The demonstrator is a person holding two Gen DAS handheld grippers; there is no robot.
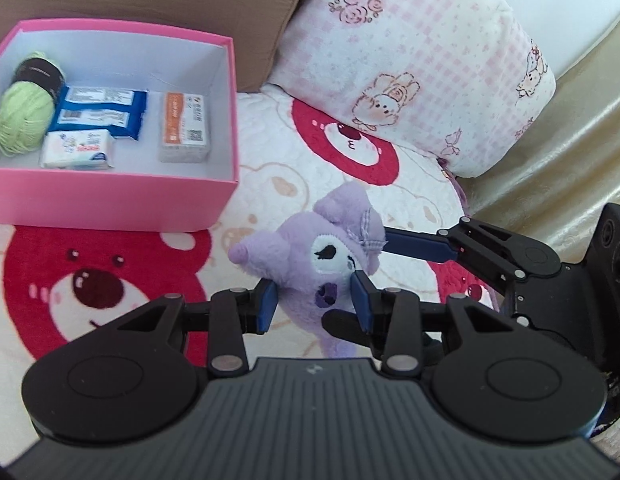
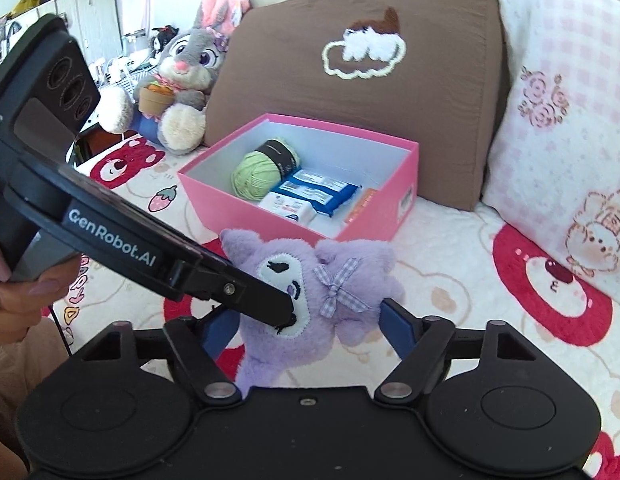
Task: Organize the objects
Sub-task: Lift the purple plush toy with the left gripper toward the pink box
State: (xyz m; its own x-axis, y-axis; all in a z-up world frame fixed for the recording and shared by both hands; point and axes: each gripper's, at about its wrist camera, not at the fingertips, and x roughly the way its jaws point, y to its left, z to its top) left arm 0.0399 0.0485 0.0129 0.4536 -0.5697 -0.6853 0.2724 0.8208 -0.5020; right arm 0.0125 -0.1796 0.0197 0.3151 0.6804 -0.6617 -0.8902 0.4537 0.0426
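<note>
Left gripper [image 1: 315,304]: we pinch the purple plush toy [image 1: 310,256] between our blue pads, low on its face, and carry it clear of the bed.
Right gripper [image 2: 306,326]: we hold it spread around the same toy; one blue finger [image 2: 396,326] sits just beside the plush, and we cannot tell whether the pads press it.
Purple plush toy: it hangs in front of the pink box [image 1: 110,196], not inside, checked bow [image 2: 337,289] on its head.
In the way: our left tool's black arm [image 2: 122,236] crosses the right view and covers part of the toy's face; a hand [image 2: 20,296] grips its handle.
Pink box: open, on the bed; it holds green yarn [image 1: 22,118], a blue packet [image 1: 100,114], a white packet [image 1: 77,150] and an orange-labelled pack [image 1: 185,128].
Surface: white quilt [image 1: 270,148] printed with red bears.
Behind: brown cushion [image 2: 350,80] and pink checked pillow [image 1: 422,60] stand behind the box.
Far: grey rabbit plush [image 2: 182,80] beside the cushion, then cluttered cabinets [image 2: 70,12].
</note>
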